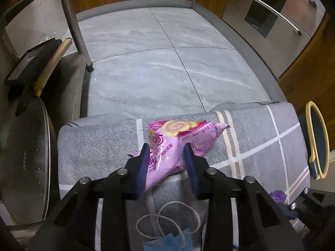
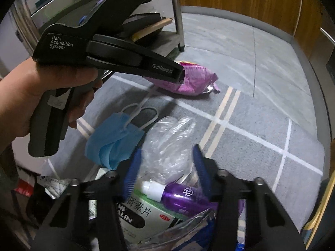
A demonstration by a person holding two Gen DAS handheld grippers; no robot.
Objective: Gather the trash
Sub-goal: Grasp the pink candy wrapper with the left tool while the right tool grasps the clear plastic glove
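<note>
A pink snack wrapper [image 1: 178, 138] lies at the far edge of a grey checked mat [image 1: 104, 142]. My left gripper [image 1: 166, 149] straddles the wrapper, its blue fingers on either side pinching its crumpled middle. In the right wrist view the same wrapper [image 2: 192, 77] sits under the left gripper's tip [image 2: 180, 73]. My right gripper [image 2: 166, 152] is open and empty, above a clear plastic bag [image 2: 169, 144], a purple bottle [image 2: 180, 196] and a green-white medicine box [image 2: 142, 215]. A blue face mask [image 2: 113, 142] lies to the left.
Grey tiled floor [image 1: 157, 62] lies beyond the mat. A metal table leg [image 1: 76, 25] and a shelf with dark boxes [image 1: 35, 62] stand at left, a round lid [image 1: 25, 156] nearer. Steel appliance drawers [image 1: 272, 25] and a wooden cabinet are at right. Foil wrappers [image 2: 188, 226] lie near the box.
</note>
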